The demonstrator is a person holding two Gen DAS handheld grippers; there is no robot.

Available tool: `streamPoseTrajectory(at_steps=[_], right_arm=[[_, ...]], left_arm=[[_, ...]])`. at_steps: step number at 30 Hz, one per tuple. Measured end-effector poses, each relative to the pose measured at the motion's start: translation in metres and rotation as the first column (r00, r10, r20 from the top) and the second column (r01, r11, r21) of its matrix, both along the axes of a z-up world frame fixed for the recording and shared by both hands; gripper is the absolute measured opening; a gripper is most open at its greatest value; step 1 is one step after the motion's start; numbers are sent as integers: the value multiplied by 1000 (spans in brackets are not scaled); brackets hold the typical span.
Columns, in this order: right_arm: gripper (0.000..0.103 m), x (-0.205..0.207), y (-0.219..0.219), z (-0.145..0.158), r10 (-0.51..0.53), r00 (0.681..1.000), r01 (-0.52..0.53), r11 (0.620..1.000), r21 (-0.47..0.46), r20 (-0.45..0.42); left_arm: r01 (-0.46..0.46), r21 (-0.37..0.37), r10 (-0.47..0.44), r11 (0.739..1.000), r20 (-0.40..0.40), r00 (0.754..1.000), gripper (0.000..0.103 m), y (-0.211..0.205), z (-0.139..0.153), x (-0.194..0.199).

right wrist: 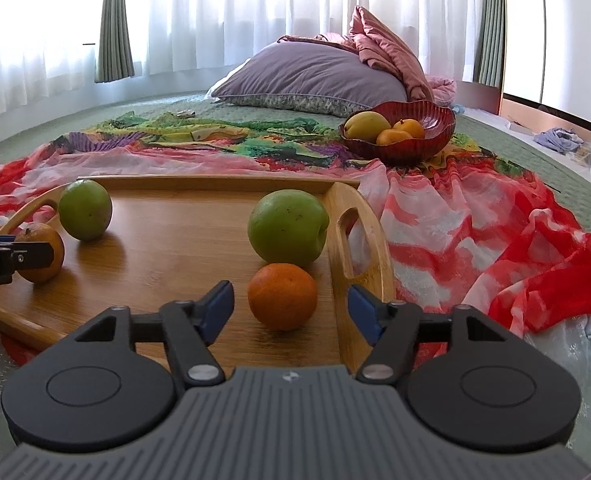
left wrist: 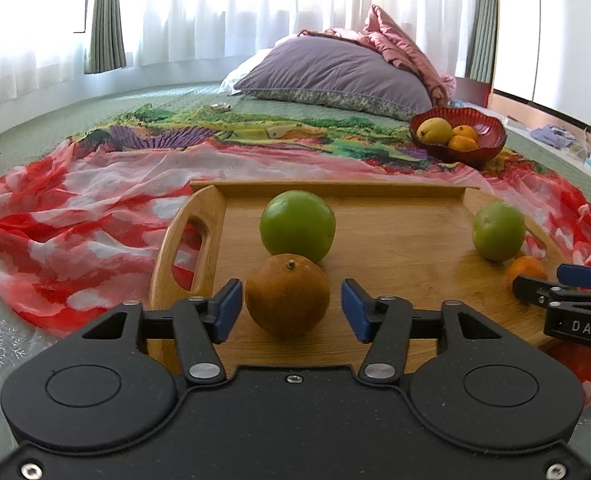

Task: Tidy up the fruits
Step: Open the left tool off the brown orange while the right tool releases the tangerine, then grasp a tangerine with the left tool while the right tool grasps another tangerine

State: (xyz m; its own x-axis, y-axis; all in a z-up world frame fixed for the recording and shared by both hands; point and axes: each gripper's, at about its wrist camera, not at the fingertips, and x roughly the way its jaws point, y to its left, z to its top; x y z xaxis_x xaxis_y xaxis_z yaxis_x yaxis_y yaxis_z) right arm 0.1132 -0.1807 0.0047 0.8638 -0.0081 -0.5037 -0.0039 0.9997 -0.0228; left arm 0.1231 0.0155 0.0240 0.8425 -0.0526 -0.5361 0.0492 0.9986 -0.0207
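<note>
— Bright in here?
— Very. Daylight floods through the sheer curtains [left wrist: 223,4] across the top of both views, blown out white.
— Shadows?
— Soft, under the fruit on the wooden tray [right wrist: 167,240]. Edges bow fisheye-style; corners go dark.

Smooth wooden tray [left wrist: 395,240], glossy ribbed red bowl [left wrist: 491,140], sheer cloth [left wrist: 75,216]

Both wrist cams low, close; share tray [left wrist: 375,232].

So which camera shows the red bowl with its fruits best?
The right wrist view: the red bowl is larger there and its rim is clear. In the left wrist view the bowl is smaller and farther to the right.
</note>
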Motion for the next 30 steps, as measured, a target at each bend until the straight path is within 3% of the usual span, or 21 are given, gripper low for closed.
streamPoseTrajectory(at_steps=[5, 17, 30], right_arm=[[86, -7, 0, 5, 4, 1000, -4, 1000, 5, 13], [93, -47, 14, 18, 81, 994, -81, 997, -2, 69], [100, -98, 47, 13, 197, 970, -184, 978, -99, 141]], left_arm=[[12, -13, -12, 1000, 24, 1000, 70, 1, 9, -14], [51, -3, -51, 999, 72, 996, 88, 5, 19, -71], [76, 26, -78, 997, 125, 989, 98, 13, 13, -127]])
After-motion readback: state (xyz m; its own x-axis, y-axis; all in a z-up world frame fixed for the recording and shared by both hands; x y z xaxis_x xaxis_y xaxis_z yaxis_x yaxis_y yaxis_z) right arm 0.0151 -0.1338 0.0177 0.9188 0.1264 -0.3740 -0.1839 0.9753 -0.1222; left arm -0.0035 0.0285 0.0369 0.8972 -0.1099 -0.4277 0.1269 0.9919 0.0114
